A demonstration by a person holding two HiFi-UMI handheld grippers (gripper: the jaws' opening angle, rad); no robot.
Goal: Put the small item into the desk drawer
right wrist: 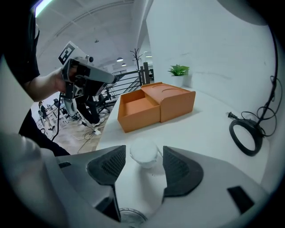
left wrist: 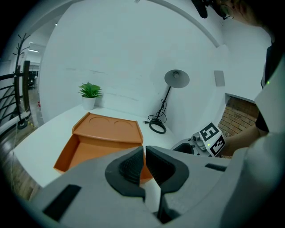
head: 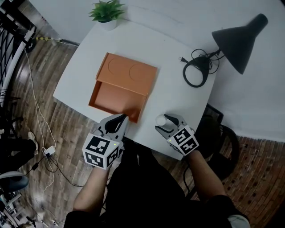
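A small white round item (head: 161, 120) (right wrist: 144, 150) stands on the white table (head: 178, 95) near its front edge. My right gripper (head: 166, 123) (right wrist: 142, 156) is open, and the item sits between its pads without touching them. An orange desk box (head: 130, 72) lies to the left with its drawer (head: 111, 99) (right wrist: 135, 106) pulled out toward me. The drawer holds nothing that I can see. My left gripper (head: 120, 120) (left wrist: 144, 152) is shut on nothing, with its tips by the drawer's front right corner.
A black desk lamp (head: 238, 39) with a coiled cable (head: 196, 72) stands at the back right. A potted plant (head: 107, 12) sits at the far edge. A dark chair (head: 218, 133) is to the right of the table, and cables (head: 46, 151) lie on the floor at the left.
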